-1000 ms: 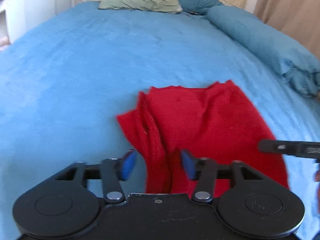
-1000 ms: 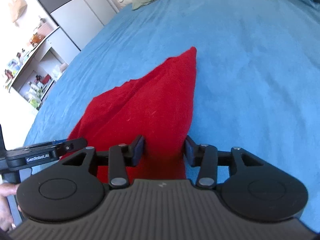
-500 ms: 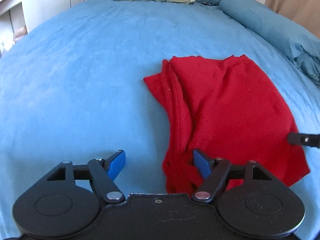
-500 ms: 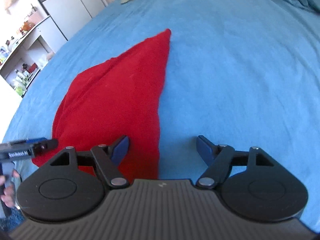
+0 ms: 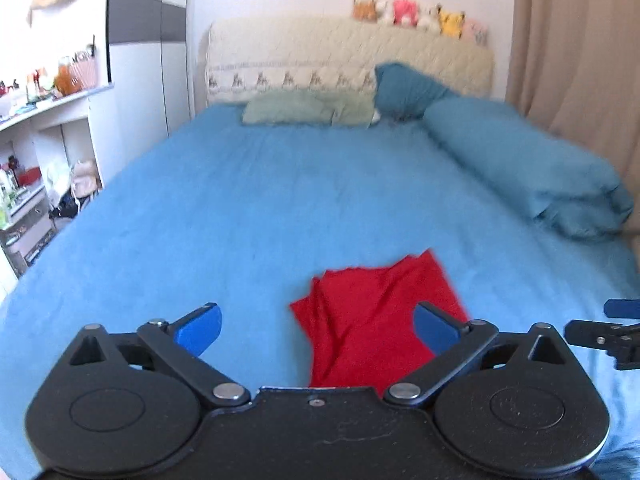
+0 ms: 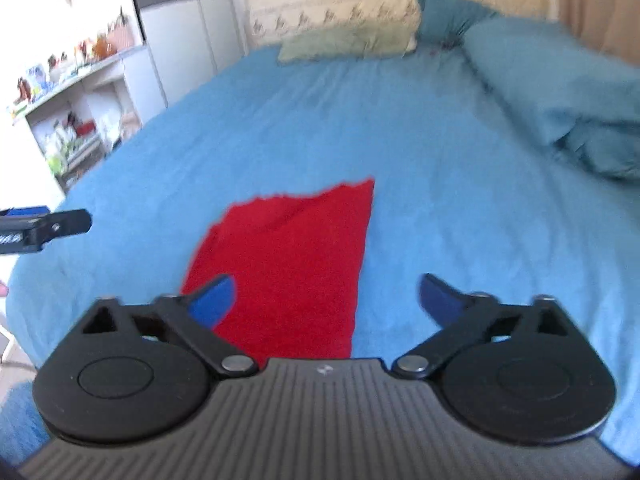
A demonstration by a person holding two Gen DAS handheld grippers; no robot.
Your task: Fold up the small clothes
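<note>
A small red garment (image 5: 368, 316) lies folded on the blue bed cover (image 5: 240, 220), with bunched folds along its left edge. It also shows in the right wrist view (image 6: 296, 264). My left gripper (image 5: 316, 328) is wide open and empty, held above the garment's near left part. My right gripper (image 6: 328, 300) is wide open and empty, held above the garment's near right edge. The right gripper's tip (image 5: 608, 332) shows at the right of the left wrist view; the left gripper's tip (image 6: 44, 226) shows at the left of the right wrist view.
Pillows (image 5: 308, 112) and a rolled teal duvet (image 5: 524, 172) lie at the head and right side of the bed. A padded headboard (image 5: 344, 52) carries plush toys. White shelves with clutter (image 5: 32, 152) and a wardrobe stand to the left. A beige curtain (image 5: 580, 60) hangs at the right.
Both grippers opened and let go of the red garment, then lifted and pulled back. The garment now lies flat on the bed, farther from both cameras.
</note>
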